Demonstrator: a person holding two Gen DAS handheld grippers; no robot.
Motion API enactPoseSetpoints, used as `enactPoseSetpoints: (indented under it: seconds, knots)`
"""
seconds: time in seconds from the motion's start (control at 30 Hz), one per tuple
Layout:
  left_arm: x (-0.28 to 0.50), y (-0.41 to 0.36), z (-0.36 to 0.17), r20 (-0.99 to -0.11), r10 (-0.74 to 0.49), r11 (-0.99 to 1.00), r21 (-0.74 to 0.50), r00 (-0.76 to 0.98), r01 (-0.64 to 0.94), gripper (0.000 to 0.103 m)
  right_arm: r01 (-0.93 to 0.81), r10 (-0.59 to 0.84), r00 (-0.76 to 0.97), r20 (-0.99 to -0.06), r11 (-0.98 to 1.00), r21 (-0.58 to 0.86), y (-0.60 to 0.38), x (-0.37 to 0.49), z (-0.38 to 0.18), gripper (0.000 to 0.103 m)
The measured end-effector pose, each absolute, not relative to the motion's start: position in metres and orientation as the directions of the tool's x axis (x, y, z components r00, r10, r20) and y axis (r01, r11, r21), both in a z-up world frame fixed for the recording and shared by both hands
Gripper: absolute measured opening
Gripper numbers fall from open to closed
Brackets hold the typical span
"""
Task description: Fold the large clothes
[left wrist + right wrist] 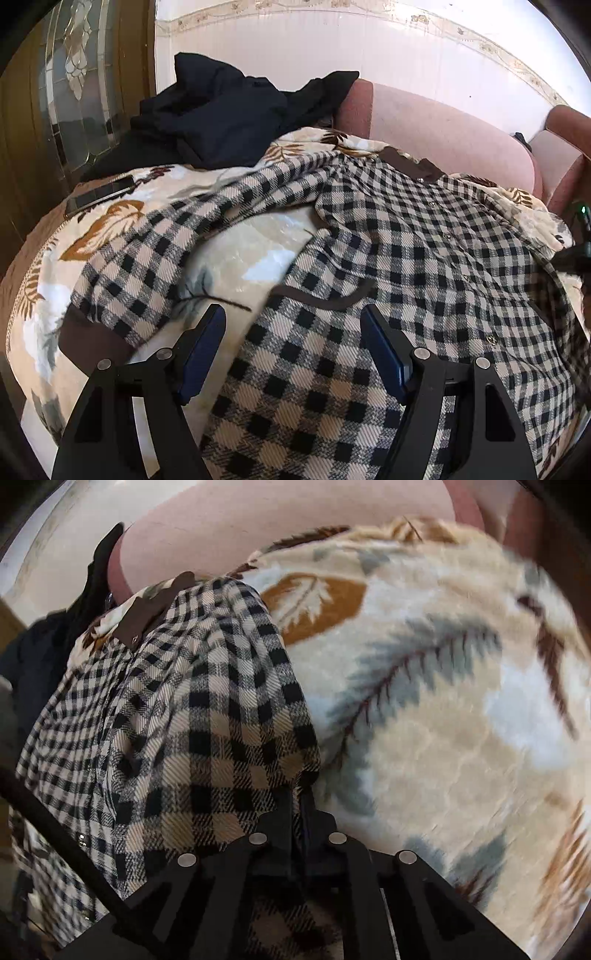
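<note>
A black, white and beige checked shirt (417,251) with brown trim lies spread face up on a leaf-patterned blanket (251,236), its sleeve (155,240) stretched to the left. My left gripper (293,325) is open and hovers just over the shirt's lower left hem, with nothing between its blue pads (205,350). In the right wrist view my right gripper (300,805) is shut on the right edge of the checked shirt (192,716), folding it over the blanket (443,709). The right gripper also shows at the right edge of the left wrist view (576,254).
A heap of dark clothes (229,118) lies at the back left of the blanket. A dark phone (99,195) lies on the blanket's left side. A pink sofa back (443,125) rises behind. A wooden door with leaded glass (81,74) stands at left.
</note>
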State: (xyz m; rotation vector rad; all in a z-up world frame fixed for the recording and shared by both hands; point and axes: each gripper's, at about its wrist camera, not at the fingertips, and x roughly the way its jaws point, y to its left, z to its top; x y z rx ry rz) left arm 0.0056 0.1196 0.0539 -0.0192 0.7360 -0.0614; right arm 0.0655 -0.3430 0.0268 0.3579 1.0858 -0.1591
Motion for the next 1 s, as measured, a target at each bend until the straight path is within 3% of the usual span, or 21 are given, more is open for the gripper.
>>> enactPoseSetpoints:
  seconds: [0.17,0.27,0.33,0.37,0.4,0.53,0.67,0.77,0.8,0.9,1.0]
  knots:
    - [0.01,0.118,0.051,-0.675,-0.046,0.998,0.001,0.736,0.063,0.074,0.491,-0.337,0.42,-0.842,0.865,-0.101,-0.394,0.083,0.064,0.003]
    - [0.015,0.12,0.049,-0.695,-0.059,0.998,-0.024,0.716,0.059,0.074,0.612,-0.576,0.283,-0.767,0.724,-0.318,-0.42,0.093,0.074,0.006]
    - [0.016,0.123,0.05,-0.699,-0.083,0.997,-0.061,0.71,0.057,0.074,0.628,-0.485,0.321,-0.813,0.752,-0.201,-0.434,0.082,0.081,0.025]
    - [0.016,0.125,0.052,-0.699,-0.092,0.996,-0.071,0.709,0.058,0.074,0.619,-0.405,0.364,-0.839,0.778,-0.108,-0.439,0.071,0.085,0.048]
    - [0.015,0.127,0.053,-0.698,-0.097,0.995,-0.077,0.709,0.06,0.074,0.611,-0.358,0.396,-0.846,0.79,-0.048,-0.441,0.059,0.088,0.061]
    - [0.007,0.132,0.056,-0.695,-0.104,0.994,-0.083,0.712,0.064,0.074,0.581,-0.153,0.454,-0.878,0.797,0.162,-0.434,-0.027,0.079,0.064]
    - [0.001,0.137,0.056,-0.699,-0.109,0.993,-0.1,0.706,0.055,0.074,0.579,-0.109,0.402,-0.909,0.799,0.161,-0.423,-0.097,0.047,0.067]
    - [-0.005,0.139,0.056,-0.696,-0.089,0.995,-0.087,0.713,0.039,0.074,0.574,-0.006,0.402,-0.916,0.781,0.247,-0.408,-0.134,0.02,0.063]
    - [-0.007,0.139,0.055,-0.693,-0.077,0.997,-0.077,0.717,0.032,0.074,0.568,-0.023,0.428,-0.904,0.784,0.249,-0.401,-0.141,0.022,0.039]
    - [-0.014,0.141,0.056,-0.688,-0.053,0.998,-0.06,0.724,0.016,0.074,0.53,0.0,0.455,-0.891,0.804,0.27,-0.389,-0.149,0.032,0.009]
    - [-0.019,0.146,0.058,-0.686,-0.041,0.998,-0.058,0.727,0.001,0.074,0.544,-0.105,0.414,-0.904,0.825,0.153,-0.391,-0.153,0.044,0.008]
